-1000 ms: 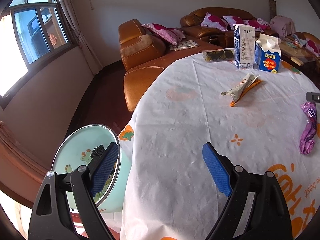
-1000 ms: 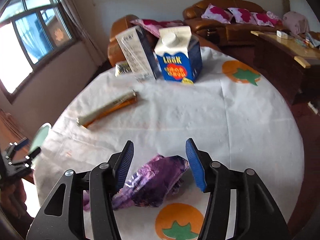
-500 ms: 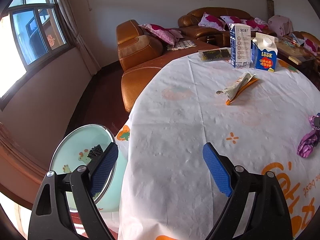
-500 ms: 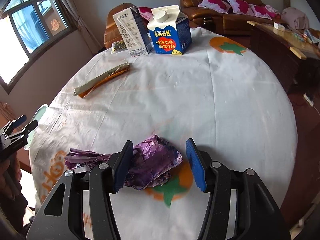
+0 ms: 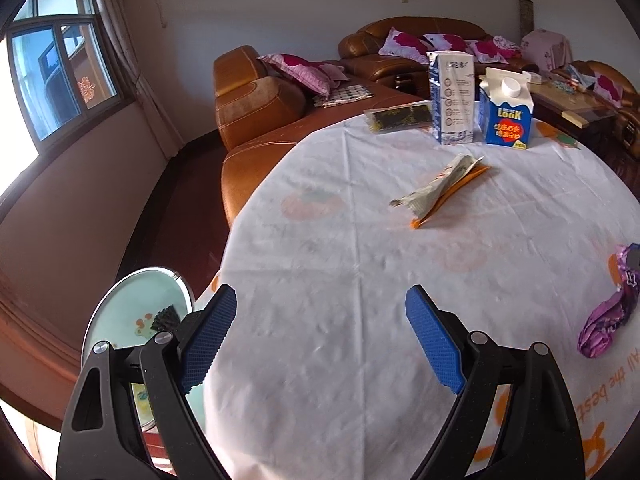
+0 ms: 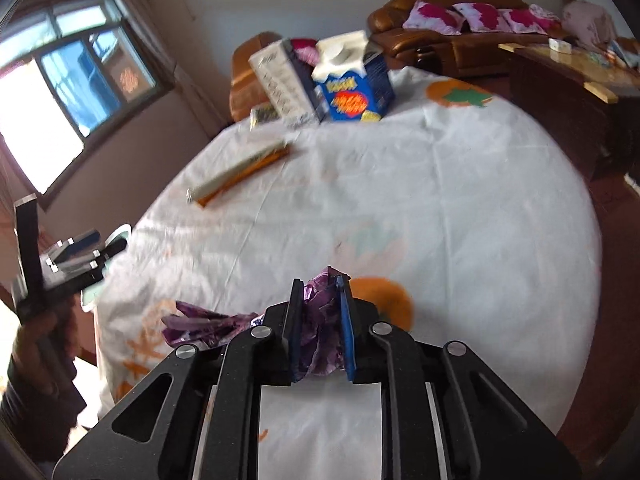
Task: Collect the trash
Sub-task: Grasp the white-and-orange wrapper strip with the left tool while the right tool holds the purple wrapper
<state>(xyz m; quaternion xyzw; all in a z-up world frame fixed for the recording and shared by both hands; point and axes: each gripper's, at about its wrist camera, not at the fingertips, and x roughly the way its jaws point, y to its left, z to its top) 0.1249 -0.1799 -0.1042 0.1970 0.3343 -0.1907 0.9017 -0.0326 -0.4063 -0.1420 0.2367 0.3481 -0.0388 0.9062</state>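
A crumpled purple foil wrapper [image 6: 208,322] lies near the table's front edge, and my right gripper [image 6: 319,288] is closing its jaws on it, the blue pads pressing its bunched end. The same wrapper [image 5: 604,320] shows at the far right of the left wrist view. My left gripper [image 5: 320,300] is open and holds nothing above the white tablecloth [image 5: 320,240]. A pale green bin [image 5: 132,312] stands on the floor by the table's left edge, just beyond the left finger, with dark trash inside. A silver and orange wrapper [image 5: 440,188] lies mid-table.
At the table's far side stand a white and blue carton [image 5: 452,96] and a blue LOOK carton [image 5: 506,114], with a dark flat packet [image 5: 400,118] beside them. Brown leather sofas [image 5: 256,112] sit behind. A person's hand holds the left gripper [image 6: 80,252] at the left.
My right gripper's jaws, open around the purple wrapper before, have closed onto it. The left gripper has shifted a little over the table and stayed open.
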